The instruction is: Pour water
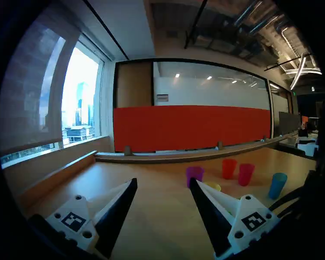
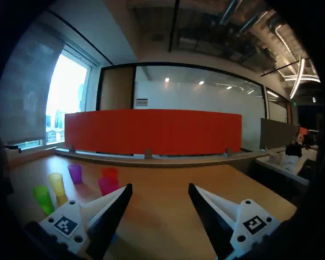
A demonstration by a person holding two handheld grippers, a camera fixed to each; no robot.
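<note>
1. The left hand-held gripper (image 1: 162,180) is open, its fingers spread wide over a wooden worktop (image 1: 162,225)
2. Just ahead to its right stand a purple cup (image 1: 194,174), yellow cup (image 1: 213,186), red cup (image 1: 229,168), pink cup (image 1: 245,173) and blue cup (image 1: 277,185)
3. The right hand-held gripper (image 2: 160,185) is open too
4. In the right gripper view, a green cup (image 2: 43,198) stands at far left, beside the yellow cup
5. An orange partition (image 1: 188,128) lines the worktop's far edge

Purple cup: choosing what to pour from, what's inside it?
The purple cup stands upright on the desk, seen side-on; its wall hides the inside, so water cannot be judged.
</note>
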